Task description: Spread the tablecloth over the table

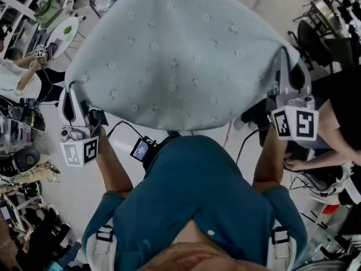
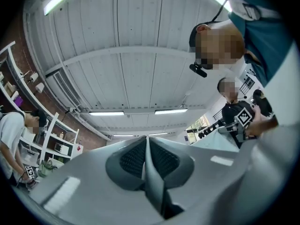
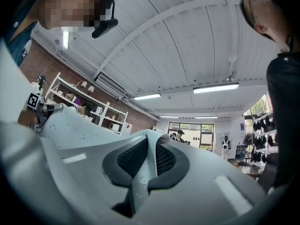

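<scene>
Two corners of the tablecloth (image 1: pixel 175 55) are pinched, one in each gripper. The left gripper (image 2: pixel 146 156) has its jaws together on a fold of the pale, flower-dotted fabric, and the right gripper (image 3: pixel 149 156) is clamped on its own fold likewise. Between them the cloth balloons out ahead of the person, up in the air and well spread. I judge this the throwing-out step. Next, the cloth should settle forward and down, with both corners level and wide apart so it lands square. No desk shows, as the billow hides whatever lies beneath. Around are pale floor (image 1: pixel 84 179), shelving (image 3: pixel 86 100), a ribbed white ceiling (image 2: pixel 140 55) and a bystander in black (image 1: pixel 338 112).
</scene>
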The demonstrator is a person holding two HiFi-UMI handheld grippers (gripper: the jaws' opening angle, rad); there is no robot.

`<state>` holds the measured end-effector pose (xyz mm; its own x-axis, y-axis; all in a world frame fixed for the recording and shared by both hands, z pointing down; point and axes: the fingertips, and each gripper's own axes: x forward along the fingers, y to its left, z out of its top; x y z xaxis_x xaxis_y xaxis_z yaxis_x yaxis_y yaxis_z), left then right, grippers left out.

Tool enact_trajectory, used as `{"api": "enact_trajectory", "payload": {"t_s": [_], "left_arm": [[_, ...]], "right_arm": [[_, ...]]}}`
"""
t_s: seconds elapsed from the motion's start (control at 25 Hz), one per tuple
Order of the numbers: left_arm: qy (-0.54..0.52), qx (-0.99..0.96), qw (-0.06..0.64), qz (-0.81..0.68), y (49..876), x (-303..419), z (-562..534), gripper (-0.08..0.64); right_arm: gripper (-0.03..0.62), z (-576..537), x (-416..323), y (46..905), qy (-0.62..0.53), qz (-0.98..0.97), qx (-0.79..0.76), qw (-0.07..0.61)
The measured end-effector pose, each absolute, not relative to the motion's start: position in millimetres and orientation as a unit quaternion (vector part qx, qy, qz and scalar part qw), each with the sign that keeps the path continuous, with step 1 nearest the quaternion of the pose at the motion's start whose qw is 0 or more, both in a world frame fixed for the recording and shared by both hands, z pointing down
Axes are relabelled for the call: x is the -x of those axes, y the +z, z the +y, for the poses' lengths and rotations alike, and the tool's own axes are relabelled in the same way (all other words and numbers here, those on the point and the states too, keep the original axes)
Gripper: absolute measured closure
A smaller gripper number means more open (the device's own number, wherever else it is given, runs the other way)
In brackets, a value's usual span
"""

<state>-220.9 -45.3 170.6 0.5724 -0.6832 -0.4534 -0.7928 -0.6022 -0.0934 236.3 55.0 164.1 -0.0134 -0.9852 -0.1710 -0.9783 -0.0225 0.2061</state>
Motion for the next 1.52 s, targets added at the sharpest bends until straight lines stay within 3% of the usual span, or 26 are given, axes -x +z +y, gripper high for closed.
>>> {"api": "enact_trajectory", "payload": {"t_s": [0.64, 1.52], "left_arm": [[0.211, 0.892, 0.122, 0.382, 173, 264, -165, 0.543], [0.169, 0.858, 0.107, 0.473, 214, 211, -244, 0.543]], "right_arm": [[0.577, -26, -187, 152, -0.141, -0.665, -0.733, 0.035], [0.577, -184, -274, 211, -0.096, -0.730, -0.676, 0.022]]}}
